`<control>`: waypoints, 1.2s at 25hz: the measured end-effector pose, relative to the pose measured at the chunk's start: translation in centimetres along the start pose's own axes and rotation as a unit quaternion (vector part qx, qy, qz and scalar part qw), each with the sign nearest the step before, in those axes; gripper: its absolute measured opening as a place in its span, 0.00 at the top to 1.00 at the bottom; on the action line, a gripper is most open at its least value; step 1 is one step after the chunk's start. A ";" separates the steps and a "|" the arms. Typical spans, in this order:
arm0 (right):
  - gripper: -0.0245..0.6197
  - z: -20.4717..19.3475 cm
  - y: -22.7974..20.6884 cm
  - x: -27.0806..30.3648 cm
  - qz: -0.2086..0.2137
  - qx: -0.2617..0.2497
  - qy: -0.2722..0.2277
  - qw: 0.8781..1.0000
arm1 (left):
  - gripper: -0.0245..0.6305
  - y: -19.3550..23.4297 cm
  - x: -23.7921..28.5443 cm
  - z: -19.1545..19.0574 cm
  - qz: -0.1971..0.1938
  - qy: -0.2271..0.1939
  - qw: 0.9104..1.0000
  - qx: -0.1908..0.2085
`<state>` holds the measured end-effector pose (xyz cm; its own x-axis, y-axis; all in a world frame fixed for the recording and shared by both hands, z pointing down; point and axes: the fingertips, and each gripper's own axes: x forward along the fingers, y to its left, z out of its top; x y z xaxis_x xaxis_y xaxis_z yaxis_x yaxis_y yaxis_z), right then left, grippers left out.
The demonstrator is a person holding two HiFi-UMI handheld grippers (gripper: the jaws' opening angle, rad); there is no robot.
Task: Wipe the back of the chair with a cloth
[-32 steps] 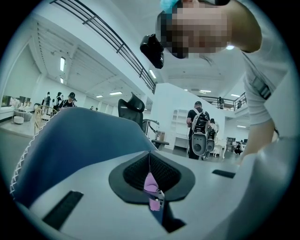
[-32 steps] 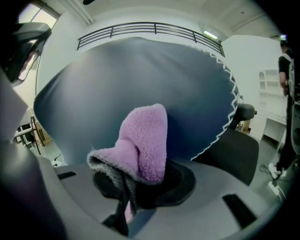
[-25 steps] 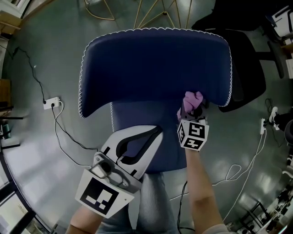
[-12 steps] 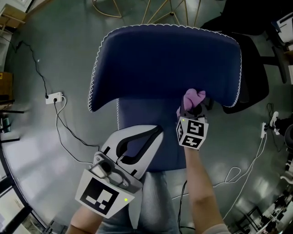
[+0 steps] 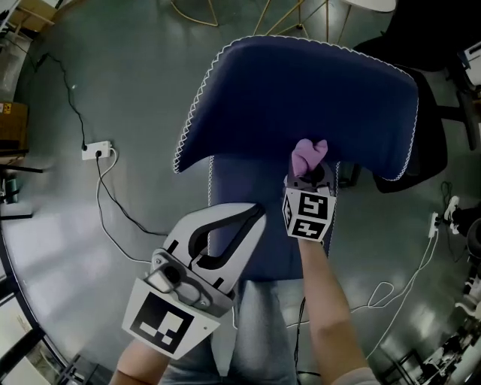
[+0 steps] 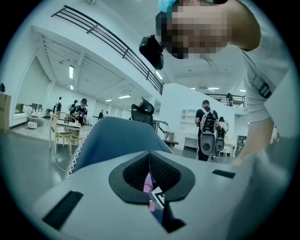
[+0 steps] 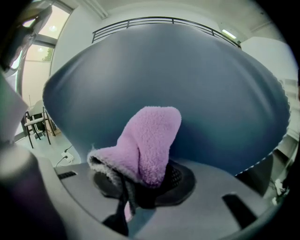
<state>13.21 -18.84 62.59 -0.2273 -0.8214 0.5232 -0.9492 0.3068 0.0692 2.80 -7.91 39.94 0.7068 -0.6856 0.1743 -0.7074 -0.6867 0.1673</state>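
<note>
The dark blue chair back [image 5: 301,98] with white piping fills the upper middle of the head view, above the seat [image 5: 248,180]. My right gripper [image 5: 310,170] is shut on a pink fluffy cloth [image 5: 309,155], which presses against the lower part of the chair back. In the right gripper view the cloth [image 7: 150,145] bulges out of the jaws against the blue chair back [image 7: 187,79]. My left gripper [image 5: 252,214] hovers low over the seat with its jaws shut and nothing in them. The left gripper view shows the left gripper [image 6: 149,161] closed, with the chair [image 6: 117,138] beyond.
A white power strip [image 5: 98,150] and its cable lie on the grey floor at left. A black office chair [image 5: 432,113] stands right behind the blue one. Gold wire chair legs [image 5: 259,15] are at the top. Another cable [image 5: 406,278] loops at right.
The right gripper and cloth have slid left along the lower chair back, away from its right edge. The chair sits farther right in the view. The left gripper has stayed put.
</note>
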 end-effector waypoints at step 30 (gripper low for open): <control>0.77 5.5 17.9 -1.2 0.144 -0.036 -0.045 0.988 | 0.94 3.0 -7.5 0.9 0.054 -0.021 0.998 0.007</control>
<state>-4.67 -14.97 58.52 -0.5070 -0.7333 0.4530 -0.8250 0.5650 -0.0087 -4.61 -5.08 38.28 0.6257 -0.7657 0.1489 -0.7799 -0.6108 0.1365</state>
